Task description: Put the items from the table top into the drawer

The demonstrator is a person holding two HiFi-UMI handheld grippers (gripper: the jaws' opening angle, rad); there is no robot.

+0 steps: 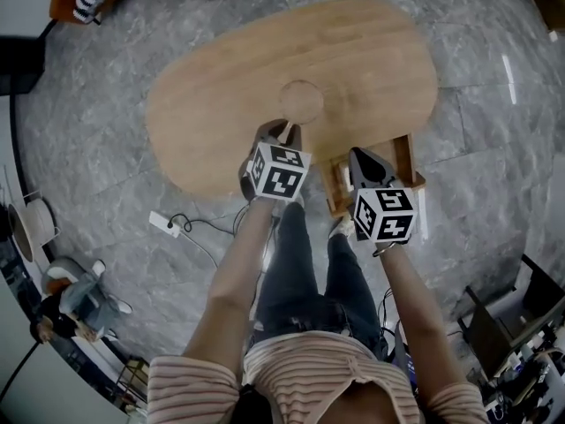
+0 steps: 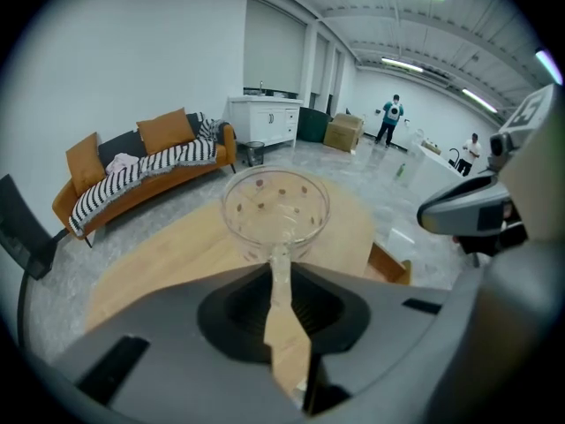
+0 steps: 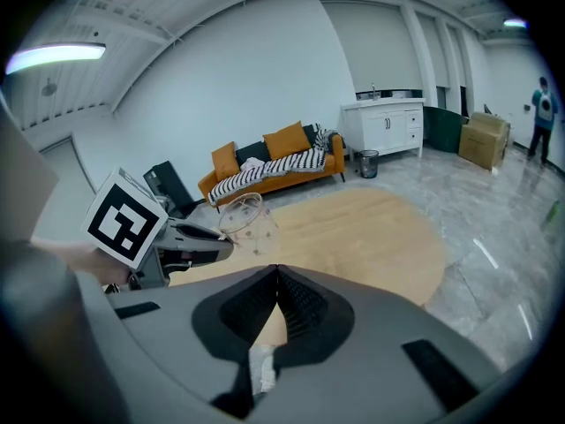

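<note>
- Clear glass bowl [image 1: 301,101], dotted with small dark spots: held over the wooden table top, near its middle. In the right gripper view it appears tilted and raised off the surface.
- Left gripper [image 1: 284,131]: jaws nearly together, clamped on the near rim of the bowl. The left gripper view shows the glass wall pinched between the pads, with the bowl standing out beyond the fingertips.
- Right gripper [image 1: 364,159]: jaws closed against each other, nothing between them. It is positioned to the right of the left gripper, above the drawer.
- Drawer [image 1: 408,153]: wooden, pulled open at the table's near right edge. Its interior is mostly covered by the right gripper; contents cannot be made out.
- Table [image 1: 221,104]: oval, light wood, standing on a grey marbled floor [image 1: 106,175].
- Sofa [image 2: 150,162]: orange, with a striped throw, set against the far wall, well apart from the table.
</note>
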